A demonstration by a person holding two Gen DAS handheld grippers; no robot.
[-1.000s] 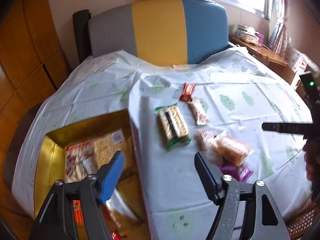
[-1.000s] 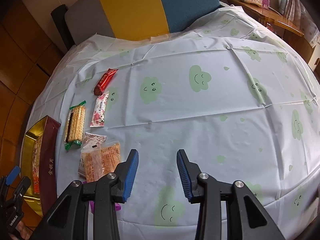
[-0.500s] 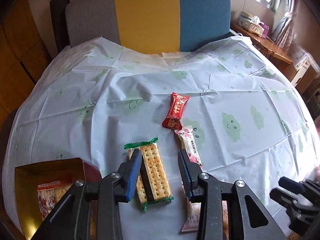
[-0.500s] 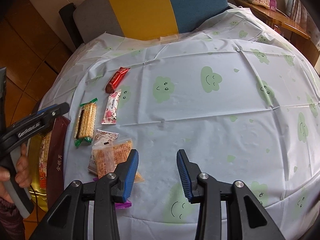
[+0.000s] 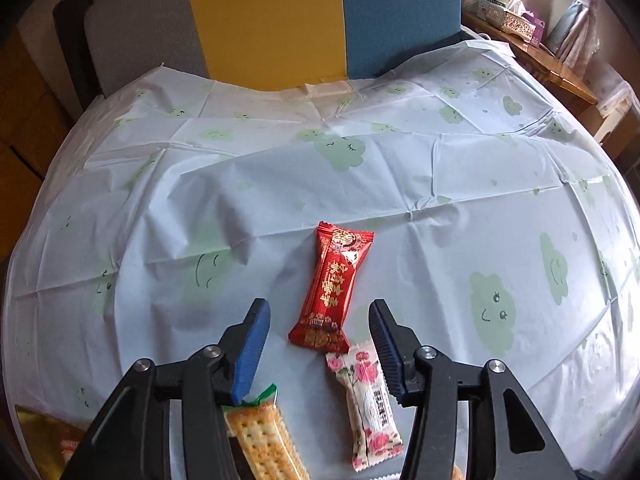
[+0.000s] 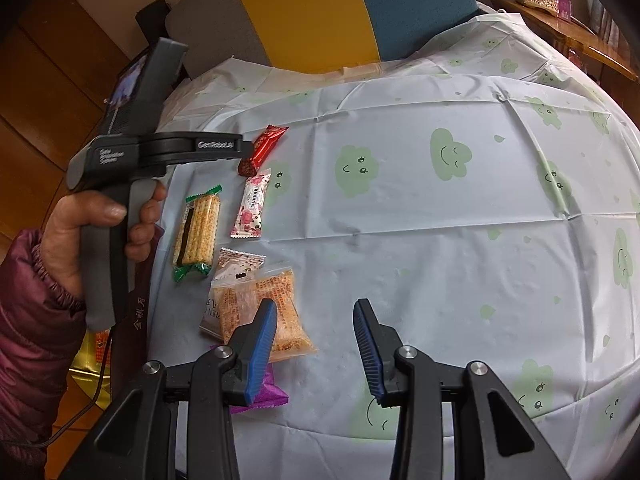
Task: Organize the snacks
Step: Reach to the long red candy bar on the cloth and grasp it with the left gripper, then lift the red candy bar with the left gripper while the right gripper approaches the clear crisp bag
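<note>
My left gripper (image 5: 318,314) is open, its fingers either side of the near end of a red candy bar (image 5: 334,290) lying on the tablecloth; the bar also shows in the right wrist view (image 6: 263,151). A pink rose wrapper (image 5: 366,390) and a green-ended cracker pack (image 5: 260,440) lie just below. In the right wrist view the left gripper (image 6: 240,146) hovers at the red bar. My right gripper (image 6: 316,322) is open and empty, beside an orange snack bag (image 6: 264,312) and a purple packet (image 6: 266,394).
A gold-lined box with a dark red wall (image 6: 138,316) sits at the table's left edge, snacks inside. The cloud-print tablecloth (image 6: 440,220) covers the round table. A grey, yellow and blue chair back (image 5: 264,16) stands behind. A wooden side table (image 5: 532,40) is at far right.
My left gripper moved from over the gold box forward across the table to the red candy bar, staying open. The right gripper stayed nearly in place.
</note>
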